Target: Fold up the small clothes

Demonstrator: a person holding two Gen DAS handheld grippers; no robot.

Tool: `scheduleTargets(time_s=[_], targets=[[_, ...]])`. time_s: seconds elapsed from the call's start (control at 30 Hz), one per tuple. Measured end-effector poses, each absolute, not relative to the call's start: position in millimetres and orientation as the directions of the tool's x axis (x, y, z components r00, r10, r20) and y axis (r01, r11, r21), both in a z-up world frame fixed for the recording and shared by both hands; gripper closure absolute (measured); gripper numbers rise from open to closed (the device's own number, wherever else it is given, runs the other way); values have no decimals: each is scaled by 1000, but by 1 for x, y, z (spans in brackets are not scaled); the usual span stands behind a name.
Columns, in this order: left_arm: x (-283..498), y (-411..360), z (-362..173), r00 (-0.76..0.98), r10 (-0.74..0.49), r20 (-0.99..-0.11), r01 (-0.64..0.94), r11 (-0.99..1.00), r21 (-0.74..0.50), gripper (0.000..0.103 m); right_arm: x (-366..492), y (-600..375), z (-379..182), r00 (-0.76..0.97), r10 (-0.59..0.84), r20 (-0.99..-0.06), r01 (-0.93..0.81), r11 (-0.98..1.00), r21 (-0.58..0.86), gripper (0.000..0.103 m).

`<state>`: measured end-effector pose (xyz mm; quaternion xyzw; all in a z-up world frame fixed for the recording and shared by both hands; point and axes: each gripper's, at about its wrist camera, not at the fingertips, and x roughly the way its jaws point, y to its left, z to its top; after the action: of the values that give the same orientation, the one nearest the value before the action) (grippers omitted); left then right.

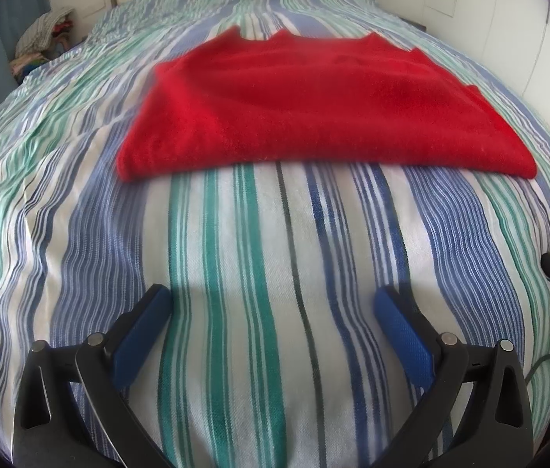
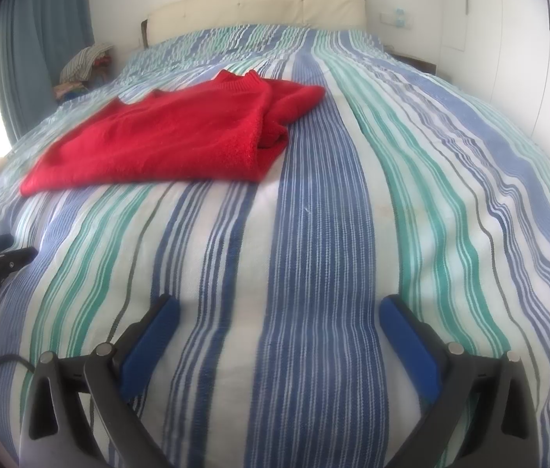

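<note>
A red knit sweater (image 1: 313, 109) lies folded flat on the striped bedspread (image 1: 259, 257), ahead of both grippers. In the right wrist view the red sweater (image 2: 169, 136) sits to the upper left, with its folded edge bunched on the right side. My left gripper (image 1: 273, 302) is open just above the bedspread, short of the sweater's near edge, with nothing between its blue pads. My right gripper (image 2: 278, 312) is open too, over bare bedspread (image 2: 313, 234) and to the right of the sweater.
A cream headboard (image 2: 255, 4) stands at the far end of the bed. A pile of clothes (image 2: 84, 62) sits at the far left beside a blue curtain (image 2: 41, 31). White cupboard doors (image 2: 528, 39) run along the right. Each gripper shows at the other view's edge.
</note>
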<state>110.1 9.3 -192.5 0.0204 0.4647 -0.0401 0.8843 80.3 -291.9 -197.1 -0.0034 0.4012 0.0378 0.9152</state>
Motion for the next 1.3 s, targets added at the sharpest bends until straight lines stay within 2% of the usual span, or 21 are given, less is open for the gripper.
scheduleTargets(time_s=[0.33,0.53,0.63,0.73,0.9,0.97,1.03,1.13,1.17,1.2,1.23,1.3], targets=[[106,18,-178,543,-70,-837,72,997,-36,1,80,-291,-197,675,66,-734,-72,997,24,2],[106,36,-146,515,-163,-842,23,984,-176,1,81,-292,-193,666,68,-743,-70,997,29,1],[99,48,-132,562,-142,-815,39,989,-145,1,88,-292,-183,615,75,-785,-76,996,37,2],[92,63,-135,607,-97,-789,21,994,-105,1,101,-302,-155,619,167,-767,-89,986,143,4],[97,82,-154,566,-107,-818,-53,985,-166,2,158,-328,-115,660,271,-700,-79,953,294,4],[97,83,-151,586,-96,-804,-55,986,-158,2,186,-337,-117,651,278,-706,-36,941,337,4],[99,83,-150,600,-78,-796,-54,989,-137,2,211,-340,-123,645,271,-715,10,932,361,11],[100,88,-154,589,-82,-804,-65,987,-149,2,242,-330,-136,618,317,-719,23,907,420,12],[102,90,-155,583,-87,-808,-71,985,-157,2,252,-325,-146,585,330,-741,39,901,432,14],[102,92,-156,578,-89,-811,-78,984,-163,2,261,-320,-157,551,347,-759,58,891,450,28],[103,94,-156,577,-88,-812,-84,982,-166,2,268,-315,-169,510,379,-772,70,876,477,55],[103,99,-155,579,-74,-812,-101,982,-162,2,275,-303,-177,466,370,-804,80,887,454,91]])
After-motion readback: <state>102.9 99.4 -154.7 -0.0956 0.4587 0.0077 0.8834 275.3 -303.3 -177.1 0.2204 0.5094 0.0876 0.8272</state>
